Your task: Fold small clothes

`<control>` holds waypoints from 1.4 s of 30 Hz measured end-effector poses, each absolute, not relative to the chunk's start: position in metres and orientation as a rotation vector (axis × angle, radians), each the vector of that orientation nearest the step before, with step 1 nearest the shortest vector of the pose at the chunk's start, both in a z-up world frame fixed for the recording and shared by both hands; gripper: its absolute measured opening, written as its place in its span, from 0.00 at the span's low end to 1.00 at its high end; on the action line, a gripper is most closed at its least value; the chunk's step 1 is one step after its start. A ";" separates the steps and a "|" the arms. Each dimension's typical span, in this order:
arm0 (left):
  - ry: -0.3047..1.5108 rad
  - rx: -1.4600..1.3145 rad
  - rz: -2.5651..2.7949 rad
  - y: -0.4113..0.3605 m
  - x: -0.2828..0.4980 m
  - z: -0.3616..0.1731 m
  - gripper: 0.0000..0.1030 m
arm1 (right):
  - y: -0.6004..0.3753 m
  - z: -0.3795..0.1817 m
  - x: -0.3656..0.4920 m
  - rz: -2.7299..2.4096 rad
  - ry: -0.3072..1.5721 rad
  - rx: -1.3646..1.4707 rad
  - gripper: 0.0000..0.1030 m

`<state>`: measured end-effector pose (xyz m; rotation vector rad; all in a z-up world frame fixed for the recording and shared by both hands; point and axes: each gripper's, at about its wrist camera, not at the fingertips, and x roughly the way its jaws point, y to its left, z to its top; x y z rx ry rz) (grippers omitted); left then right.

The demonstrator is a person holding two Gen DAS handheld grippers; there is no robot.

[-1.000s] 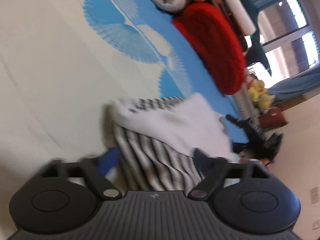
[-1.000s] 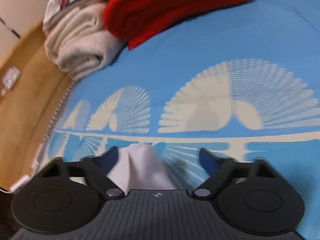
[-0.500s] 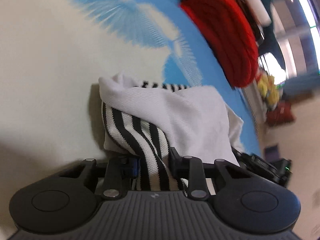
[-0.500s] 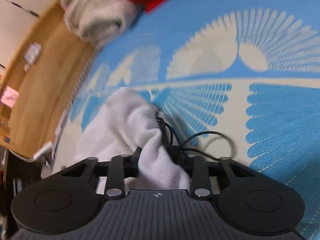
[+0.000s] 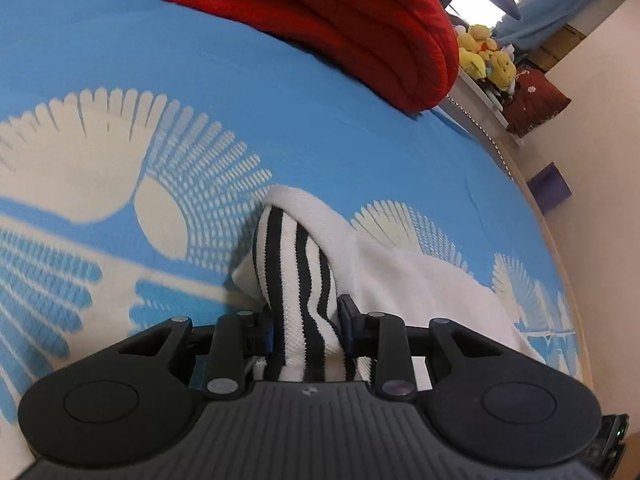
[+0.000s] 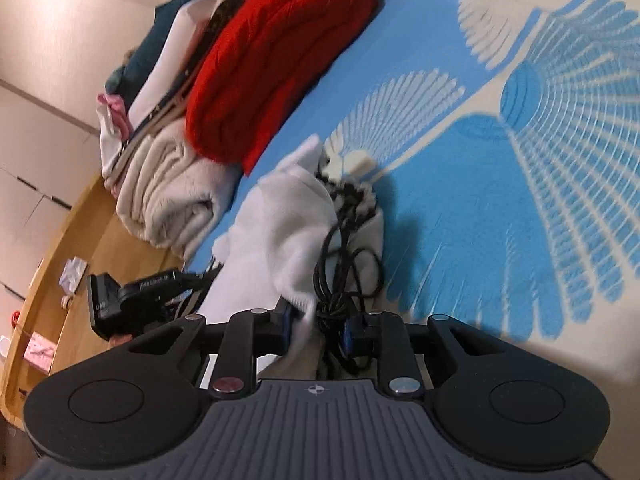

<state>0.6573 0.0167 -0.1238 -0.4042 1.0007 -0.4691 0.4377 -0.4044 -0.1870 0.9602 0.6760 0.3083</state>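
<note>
Pinching the garment in both grippers, I am holding it just over the blue bedspread. My left gripper is clamping its black-and-white striped part, the 2 pads pressing the bunched fabric from either side. My right gripper has just been closing; it is gripping the white part, and a black cable is running between its jaws too. The white cloth is trailing from the striped fold toward my right. A red blanket and a beige blanket are lying well beyond, at the bed's edge.
</note>
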 end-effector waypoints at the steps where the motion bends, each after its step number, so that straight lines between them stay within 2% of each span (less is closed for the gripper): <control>1: 0.984 -0.423 -0.465 0.023 0.659 -0.124 0.32 | -0.408 -0.188 0.439 0.307 0.673 0.974 0.23; 5: 0.874 -0.526 -0.341 0.065 0.654 -0.124 0.30 | -0.409 -0.188 0.454 0.273 0.662 0.969 0.24; 7: 0.880 -0.537 -0.264 0.090 0.653 -0.129 0.30 | -0.408 -0.185 0.462 0.247 0.648 0.955 0.28; 9: 0.871 -0.513 -0.230 0.106 0.649 -0.128 0.30 | -0.415 -0.186 0.466 0.214 0.657 0.993 0.45; 11: 0.859 -0.501 -0.249 0.112 0.641 -0.124 0.33 | -0.426 -0.184 0.464 0.179 0.664 1.044 0.49; 14: 0.833 -0.436 -0.313 0.102 0.623 -0.113 0.52 | -0.438 -0.173 0.457 0.123 0.624 1.019 0.49; 15: 0.821 -0.407 -0.326 0.097 0.614 -0.109 0.66 | -0.436 -0.167 0.462 0.086 0.643 0.942 0.49; 16: 0.810 -0.383 -0.328 0.090 0.608 -0.106 0.85 | -0.431 -0.165 0.468 0.057 0.666 0.887 0.49; 17: 0.798 -0.371 -0.313 0.083 0.601 -0.104 0.91 | -0.425 -0.166 0.474 0.026 0.705 0.844 0.49; 19: 0.763 -0.356 -0.297 0.076 0.585 -0.097 0.92 | -0.417 -0.166 0.480 -0.043 0.758 0.785 0.49; 22: 0.726 -0.310 -0.243 0.070 0.554 -0.079 0.92 | -0.398 -0.129 0.456 -0.121 0.669 0.599 0.51; 23: 0.702 -0.265 -0.222 0.068 0.541 -0.068 0.92 | -0.389 -0.108 0.438 -0.130 0.616 0.514 0.60; 24: 0.680 -0.204 -0.198 0.065 0.525 -0.054 0.92 | -0.381 -0.089 0.420 -0.117 0.567 0.448 0.77; 26: 0.629 -0.088 -0.160 0.056 0.484 -0.028 0.98 | -0.369 -0.051 0.380 -0.055 0.487 0.380 0.92; 29: 0.594 0.009 -0.141 0.041 0.419 0.004 1.00 | -0.356 -0.010 0.326 0.122 0.461 0.392 0.97; 33: 0.639 0.025 -0.136 0.018 0.336 0.017 1.00 | -0.323 0.013 0.261 0.066 0.484 0.440 0.97; 36: 0.674 0.037 -0.114 -0.001 0.292 0.004 1.00 | -0.284 -0.002 0.225 -0.146 0.543 0.352 0.97; 42: 0.674 0.074 -0.047 -0.010 0.243 -0.044 1.00 | -0.238 -0.073 0.197 -0.233 0.626 0.262 0.97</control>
